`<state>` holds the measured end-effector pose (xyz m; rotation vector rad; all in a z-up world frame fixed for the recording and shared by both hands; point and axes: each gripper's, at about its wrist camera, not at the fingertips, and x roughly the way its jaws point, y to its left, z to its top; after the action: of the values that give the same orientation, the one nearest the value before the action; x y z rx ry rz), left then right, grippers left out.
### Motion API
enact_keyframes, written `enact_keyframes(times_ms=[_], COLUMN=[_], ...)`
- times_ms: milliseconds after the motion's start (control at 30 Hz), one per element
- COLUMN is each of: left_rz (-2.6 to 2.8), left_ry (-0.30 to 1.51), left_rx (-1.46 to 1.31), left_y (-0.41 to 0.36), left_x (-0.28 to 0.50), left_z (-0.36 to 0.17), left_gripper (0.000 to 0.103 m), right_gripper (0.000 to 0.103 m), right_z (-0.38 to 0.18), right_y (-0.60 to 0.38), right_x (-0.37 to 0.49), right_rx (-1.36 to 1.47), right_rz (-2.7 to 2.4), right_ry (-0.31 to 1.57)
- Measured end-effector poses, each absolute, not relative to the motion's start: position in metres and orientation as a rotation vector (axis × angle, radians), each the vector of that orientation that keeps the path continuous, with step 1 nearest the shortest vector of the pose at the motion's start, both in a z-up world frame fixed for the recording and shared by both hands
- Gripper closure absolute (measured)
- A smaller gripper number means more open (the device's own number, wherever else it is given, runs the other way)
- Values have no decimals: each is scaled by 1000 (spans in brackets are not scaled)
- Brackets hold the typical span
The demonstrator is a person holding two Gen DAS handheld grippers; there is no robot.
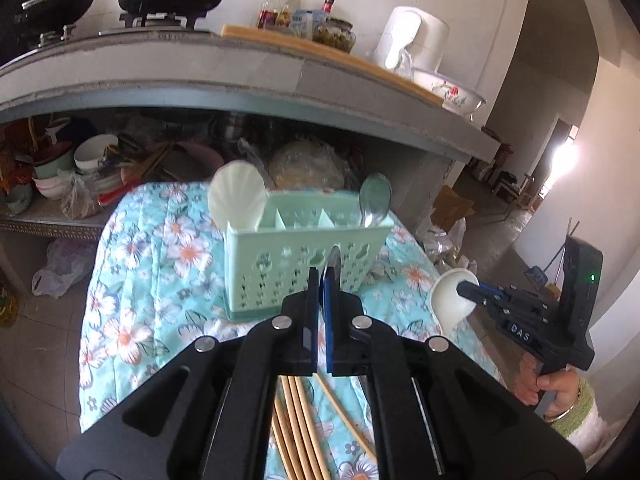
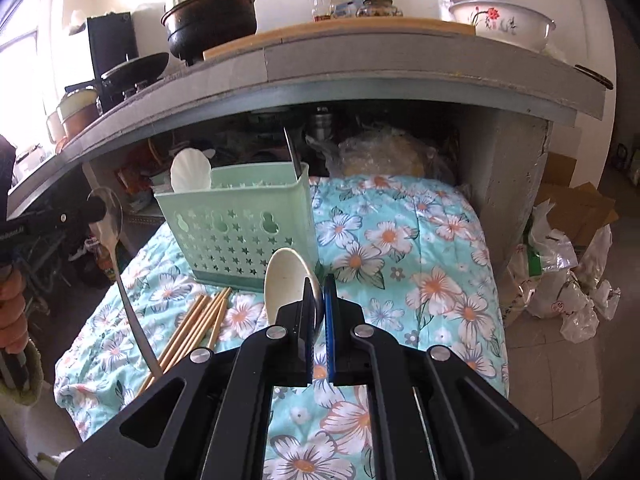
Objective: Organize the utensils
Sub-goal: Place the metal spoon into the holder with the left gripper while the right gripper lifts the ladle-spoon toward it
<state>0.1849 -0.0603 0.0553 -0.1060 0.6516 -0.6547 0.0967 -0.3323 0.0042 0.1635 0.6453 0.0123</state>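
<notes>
Glossy metal spoon point(image 2: 114, 236), matt white plastic spoon point(image 2: 286, 280), perforated plastic caddy point(image 2: 236, 232), wooden chopsticks point(image 2: 196, 328), quilted cloth point(image 2: 420, 260).

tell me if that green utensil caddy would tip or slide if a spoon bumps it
Probably fairly easily. The green caddy is tall, thin perforated plastic, so likely light. It stands on a soft quilted cloth, an uneven footing. It holds only a white scoop and a metal spoon, so there is little weight to steady it.

Left hand-held gripper point(image 1: 325, 280) pinches spoon point(image 1: 333, 261) (metal).
</notes>
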Motion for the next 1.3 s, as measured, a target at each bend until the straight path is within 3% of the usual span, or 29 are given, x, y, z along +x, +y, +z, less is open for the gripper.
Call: enact_keyframes(times_ms=[267, 467, 1033, 1300], left_rz=[-537, -433, -416, -523], left_ry=[400, 322, 424, 577], left_rx=[-189, -186, -137, -210], left_y=[-37, -43, -62, -59], left_x=[217, 254, 292, 295], left_z=[124, 133, 59, 31], left_gripper=[101, 101, 101, 96], right_gripper=[98, 98, 98, 98], right_z=[17, 11, 6, 4], right_y=[-345, -344, -343, -342], right_x=[81, 79, 78, 78], right_rx=[251, 256, 265, 273], right_rz=[19, 13, 27, 36], right_ry=[622, 640, 653, 658])
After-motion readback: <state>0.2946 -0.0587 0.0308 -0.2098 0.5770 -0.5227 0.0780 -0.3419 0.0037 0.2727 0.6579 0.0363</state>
